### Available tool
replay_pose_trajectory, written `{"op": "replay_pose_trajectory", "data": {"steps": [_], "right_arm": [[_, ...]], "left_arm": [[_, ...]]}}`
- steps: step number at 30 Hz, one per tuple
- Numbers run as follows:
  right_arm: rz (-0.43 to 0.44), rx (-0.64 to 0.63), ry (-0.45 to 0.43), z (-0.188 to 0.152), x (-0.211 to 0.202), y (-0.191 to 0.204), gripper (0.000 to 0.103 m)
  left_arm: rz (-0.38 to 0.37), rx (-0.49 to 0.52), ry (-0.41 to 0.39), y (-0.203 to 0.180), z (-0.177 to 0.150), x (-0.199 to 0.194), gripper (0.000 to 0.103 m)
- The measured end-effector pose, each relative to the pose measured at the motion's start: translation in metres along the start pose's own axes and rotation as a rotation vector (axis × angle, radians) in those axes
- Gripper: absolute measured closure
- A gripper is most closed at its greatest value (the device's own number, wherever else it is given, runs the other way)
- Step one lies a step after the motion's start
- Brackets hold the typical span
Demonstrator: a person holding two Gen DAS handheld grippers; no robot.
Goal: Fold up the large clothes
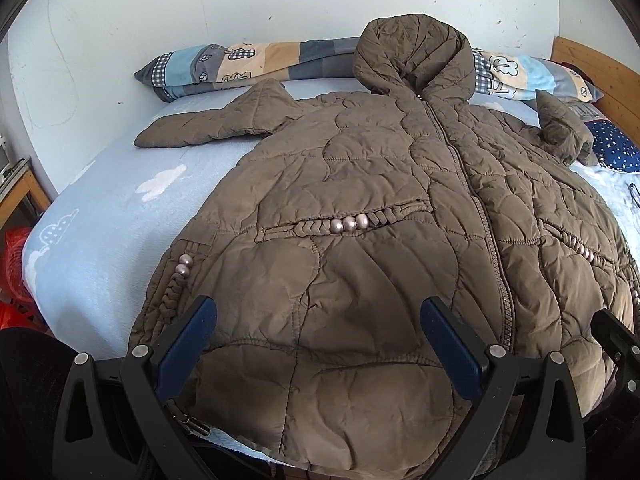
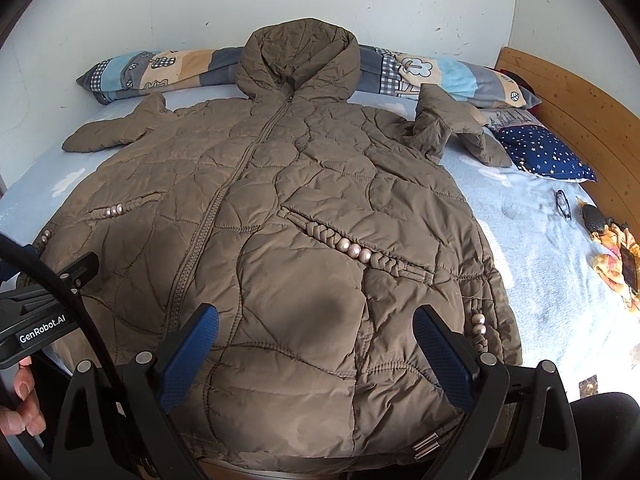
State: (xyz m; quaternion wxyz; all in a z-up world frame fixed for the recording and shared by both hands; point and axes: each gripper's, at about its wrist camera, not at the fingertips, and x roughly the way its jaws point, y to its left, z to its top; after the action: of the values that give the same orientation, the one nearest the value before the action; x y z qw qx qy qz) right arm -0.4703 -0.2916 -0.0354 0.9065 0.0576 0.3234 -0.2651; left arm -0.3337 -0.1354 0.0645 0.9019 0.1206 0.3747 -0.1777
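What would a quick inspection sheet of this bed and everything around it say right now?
Surface: bed sheet, light blue with white clouds.
Job's things: brown quilted coat lying face up, zipped, hood against the long patchwork pillow; one sleeve spread flat, the other sleeve bunched up.
Clutter: star-print cushion, glasses and a yellow patterned cloth beside the coat.
Grippers: left tool and right tool both open, over the coat's hem, gripping nothing.
Cables: one black cable by the left tool.
Surroundings: white wall, wooden bed frame, red basket beside the bed.
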Motion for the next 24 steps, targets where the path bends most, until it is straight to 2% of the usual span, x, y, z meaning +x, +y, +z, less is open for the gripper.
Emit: {"op": "replay_pose_trajectory", "data": {"steps": [18, 21, 24], "right_arm": [[-0.021, 0.014, -0.018, 0.001, -0.003, -0.011, 0.004], [-0.022, 0.022, -0.019, 0.003, -0.003, -0.015, 0.004], [-0.007, 0.052, -0.026, 0.013, -0.008, -0.027, 0.004]], "left_arm": [[-0.008, 0.024, 0.010, -0.012, 0.004, -0.002, 0.001], [-0.014, 0.020, -0.007, -0.012, 0.011, -0.006, 0.001], [-0.023, 0.013, -0.046, -0.010, 0.031, -0.015, 0.001]]}}
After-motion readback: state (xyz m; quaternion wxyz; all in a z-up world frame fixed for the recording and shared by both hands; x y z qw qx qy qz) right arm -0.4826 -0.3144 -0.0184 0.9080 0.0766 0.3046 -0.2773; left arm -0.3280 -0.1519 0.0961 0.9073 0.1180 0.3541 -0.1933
